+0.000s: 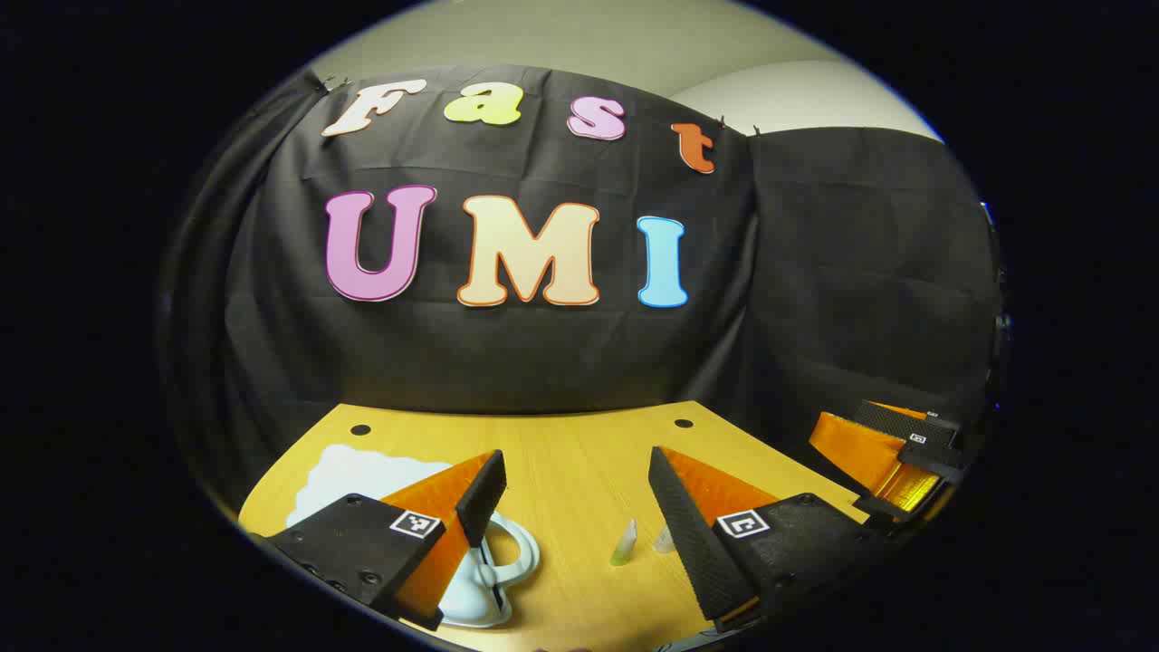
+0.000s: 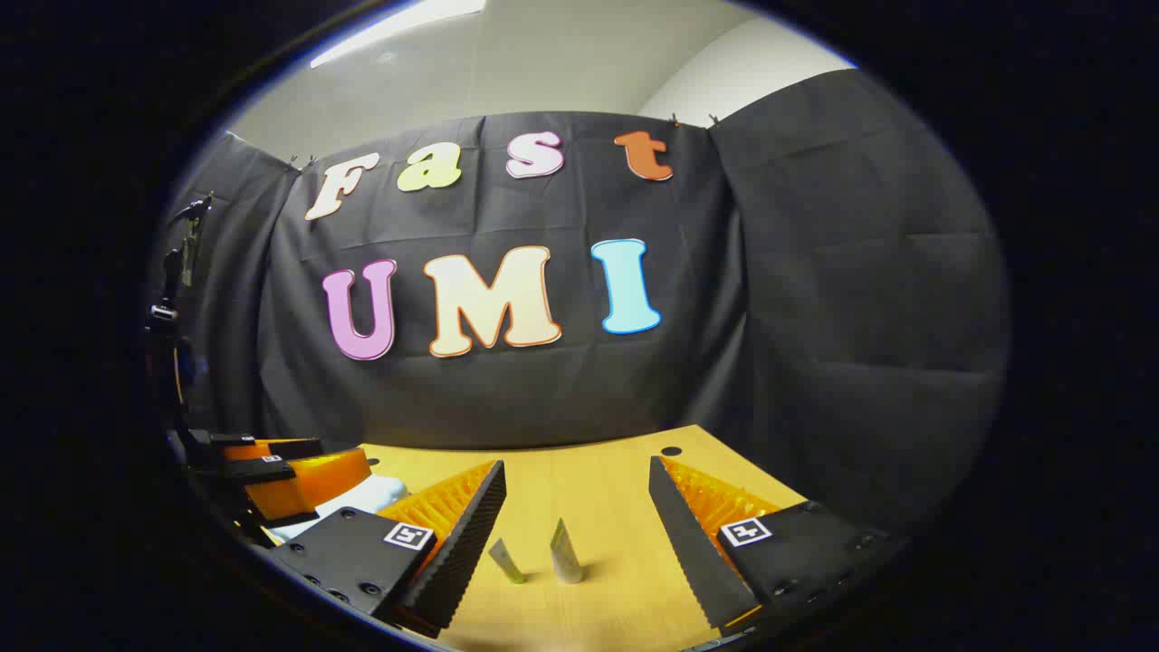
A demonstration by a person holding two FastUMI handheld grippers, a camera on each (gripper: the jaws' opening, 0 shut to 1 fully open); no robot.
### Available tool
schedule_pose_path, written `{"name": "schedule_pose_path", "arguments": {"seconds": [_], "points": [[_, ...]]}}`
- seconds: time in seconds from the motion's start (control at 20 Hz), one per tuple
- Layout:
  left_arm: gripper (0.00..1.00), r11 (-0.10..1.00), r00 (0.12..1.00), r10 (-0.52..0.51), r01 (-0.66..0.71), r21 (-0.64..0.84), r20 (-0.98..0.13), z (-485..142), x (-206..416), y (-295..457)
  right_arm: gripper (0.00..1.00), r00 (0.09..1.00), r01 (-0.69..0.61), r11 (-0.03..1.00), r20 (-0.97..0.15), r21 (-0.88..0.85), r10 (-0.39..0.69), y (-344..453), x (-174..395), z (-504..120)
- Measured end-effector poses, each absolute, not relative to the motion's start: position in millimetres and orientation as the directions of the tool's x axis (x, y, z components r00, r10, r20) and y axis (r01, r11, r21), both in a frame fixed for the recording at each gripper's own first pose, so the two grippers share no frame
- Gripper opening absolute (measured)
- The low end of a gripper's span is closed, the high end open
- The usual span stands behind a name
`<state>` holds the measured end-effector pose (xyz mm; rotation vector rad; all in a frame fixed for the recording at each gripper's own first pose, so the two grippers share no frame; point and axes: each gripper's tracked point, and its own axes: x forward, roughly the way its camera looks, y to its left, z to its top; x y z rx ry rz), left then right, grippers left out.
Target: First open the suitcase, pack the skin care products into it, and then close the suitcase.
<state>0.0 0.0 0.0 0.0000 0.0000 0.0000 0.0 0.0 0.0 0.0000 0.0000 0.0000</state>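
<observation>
Two small tubes, a greenish tube [image 2: 505, 560] and a pale tube [image 2: 565, 551], stand mid-desk; one white suitcase [image 1: 362, 471] lies near the desk's [image 1: 579, 462] left edge.

Dim booth, ceiling light strip [image 2: 398, 32] glaring overhead, table [image 2: 598, 480] evenly lit, short soft shadows cast, strong fisheye bending at edges, focus sharp.

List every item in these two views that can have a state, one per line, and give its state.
Left claw: open, holding nothing, above the table.
Right claw: open, holding nothing, above the table.
Greenish tube: standing on the table, leaning, untouched.
Pale tube: standing on the table beside it, untouched.
White suitcase: lying flat on the table; open or closed, cannot tell.
</observation>
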Motion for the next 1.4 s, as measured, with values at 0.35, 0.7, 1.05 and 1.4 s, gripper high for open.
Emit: {"name": "schedule_pose_path", "arguments": {"seconds": [0.35,0.7,1.05,1.4], "points": [[0.95,0.998,0.998,0.064,-0.064,0.017,-0.011,-4.5,1.3,8.2,1.0,0.999,-0.047,0.999,0.008,-0.013,0.047,4.0,10.0,5.4],[0.95,0.997,0.996,0.075,-0.074,0.004,-0.05,-16.9,5.9,-1.0,0.97,0.999,-0.031,0.999,0.003,-0.005,0.031,-18.9,11.5,8.4],[0.95,0.996,0.993,0.085,-0.086,-0.007,-0.079,-24.5,7.0,-0.4,0.97,0.999,-0.041,0.999,-0.006,0.002,0.041,-22.3,14.7,7.7],[0.95,0.989,0.974,0.121,-0.134,-0.055,-0.193,-52.5,16.1,23.1,0.95,0.998,-0.049,0.999,-0.026,-0.014,0.049,-25.1,12.1,-1.6]]}}
